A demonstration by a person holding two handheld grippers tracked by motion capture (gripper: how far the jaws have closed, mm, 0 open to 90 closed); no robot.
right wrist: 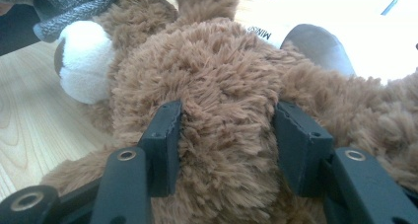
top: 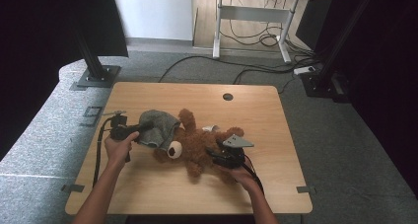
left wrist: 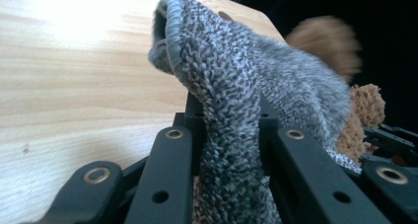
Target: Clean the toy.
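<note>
The left gripper (left wrist: 229,135) is clenched on the grey knit hat (left wrist: 246,81), pulled over the teddy bear's (top: 197,142) head at mid-table (top: 148,184). The right gripper (right wrist: 226,140) grasps the bear's body, nearer right.

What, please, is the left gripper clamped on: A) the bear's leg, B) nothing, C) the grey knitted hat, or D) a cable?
C: in the left gripper view the left gripper has its jaws pinched on the grey knitted hat, over the teddy bear head.
</note>
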